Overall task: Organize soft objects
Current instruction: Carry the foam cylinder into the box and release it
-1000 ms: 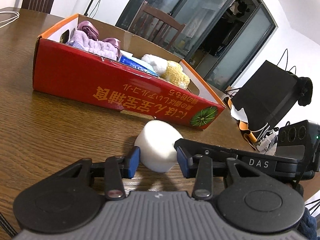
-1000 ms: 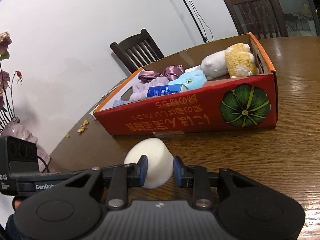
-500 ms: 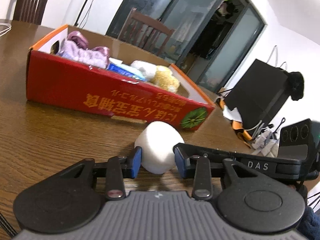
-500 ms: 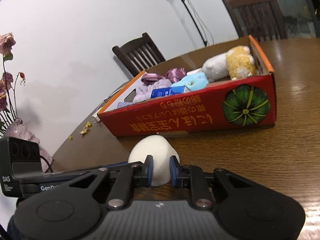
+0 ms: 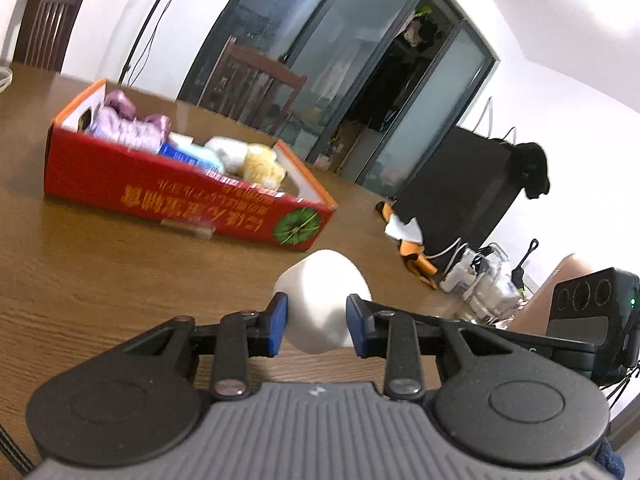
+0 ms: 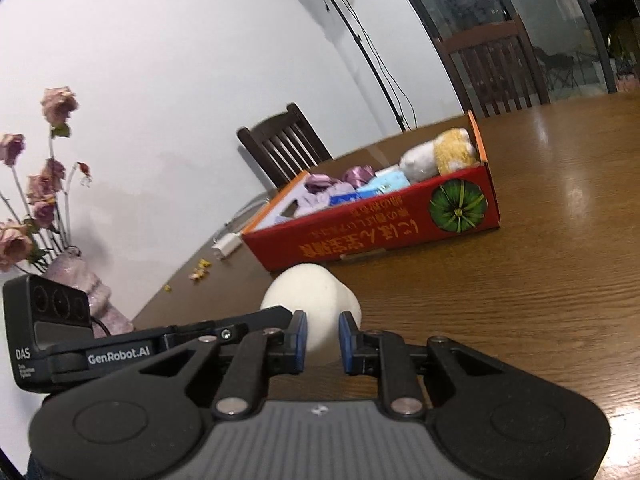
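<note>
While both hand-held grippers pinch white foam [image 5: 322,304] [image 6: 316,304] at lower centre: left gripper [image 5: 316,325], right gripper [image 6: 322,340] closed on it above table [image 5: 100,264]. Red box [image 5: 168,196] upper left, holding plush items.

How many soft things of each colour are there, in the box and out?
Purple: 1
Blue: 1
White-and-yellow plush: 1
White sponge: 1, outside the box, in both hand-held grippers
Total: 4

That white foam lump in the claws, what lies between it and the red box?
Only bare wooden table between white foam lump and red box, clearest in the right wrist view.
</note>
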The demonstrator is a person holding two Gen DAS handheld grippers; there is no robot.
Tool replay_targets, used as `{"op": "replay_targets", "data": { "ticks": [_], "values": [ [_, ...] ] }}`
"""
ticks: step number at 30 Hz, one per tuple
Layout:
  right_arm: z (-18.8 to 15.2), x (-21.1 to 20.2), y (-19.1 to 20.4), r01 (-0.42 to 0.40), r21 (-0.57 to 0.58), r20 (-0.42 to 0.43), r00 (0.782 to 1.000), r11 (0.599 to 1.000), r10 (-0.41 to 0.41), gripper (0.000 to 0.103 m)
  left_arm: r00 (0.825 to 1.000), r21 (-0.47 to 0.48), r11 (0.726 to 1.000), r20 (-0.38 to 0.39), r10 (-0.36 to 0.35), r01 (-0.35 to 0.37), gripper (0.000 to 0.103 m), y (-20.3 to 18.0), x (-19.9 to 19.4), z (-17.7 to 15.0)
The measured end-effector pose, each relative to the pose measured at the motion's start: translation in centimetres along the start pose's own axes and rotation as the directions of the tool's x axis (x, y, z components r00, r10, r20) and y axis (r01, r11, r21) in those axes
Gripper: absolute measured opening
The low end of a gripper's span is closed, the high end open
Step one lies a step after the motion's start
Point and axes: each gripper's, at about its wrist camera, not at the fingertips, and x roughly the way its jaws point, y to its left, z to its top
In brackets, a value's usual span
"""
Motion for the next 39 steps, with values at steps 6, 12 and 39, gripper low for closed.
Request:
{"op": "replay_targets", "data": {
  "ticks": [6,12,39],
  "values": [
    [2.5,-0.9,0.5,0.006,-0.038,0.041,0.999,0.999,-0.004,0.018,0.999,0.008,0.999,0.015,-0.032,0.032,0.032,-0.8,0.5,2.6],
    [7.5,0.1,-0.2,0.062,-0.071,0.083,0.995,0.996,-0.056,0.018,0.998,0.058,0.997,0.034,-0.057,0.055,0.032,-1.1,4.3,7.8],
    [18.4,20.8,-10.6,0.205,0.033,-0.192,0.962,0.978,-0.195,0.019,0.972,-0.052,0.991,-0.205,0.112,-0.125,0.042,10.8,21.5,17.2]
  ]
}}
